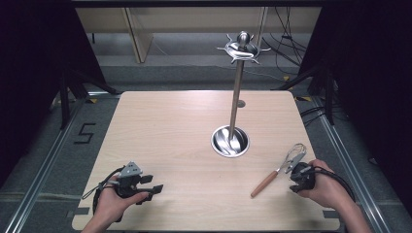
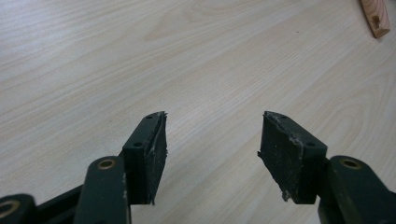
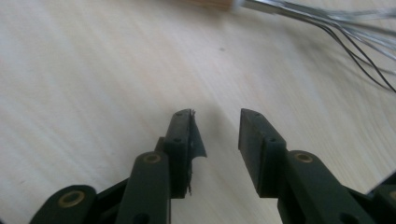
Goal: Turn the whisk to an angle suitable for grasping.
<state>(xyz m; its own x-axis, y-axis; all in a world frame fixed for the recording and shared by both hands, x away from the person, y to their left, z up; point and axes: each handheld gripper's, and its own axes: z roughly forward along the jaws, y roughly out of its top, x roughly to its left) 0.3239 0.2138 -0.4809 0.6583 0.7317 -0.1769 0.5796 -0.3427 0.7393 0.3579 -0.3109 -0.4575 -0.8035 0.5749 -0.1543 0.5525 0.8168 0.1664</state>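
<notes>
— How many whisks do you have on the desk (image 1: 184, 121)?
— One whisk (image 1: 279, 170), with a single wooden handle and one wire head.
— And stands?
— One metal stand (image 1: 236, 92): one upright pole, one round base, one ring of hooks at the top. How many hooks, you can't tell from here.
— How many grippers are you holding?
— Two: one left gripper (image 1: 156, 190) and one right gripper (image 1: 295, 169), one in each of your two hands.
— Fingers on each?
— Two black fingers (image 2: 148, 154) on the left, two fingers (image 3: 258, 147) on the right, four altogether.
— Desks?
— One.
</notes>
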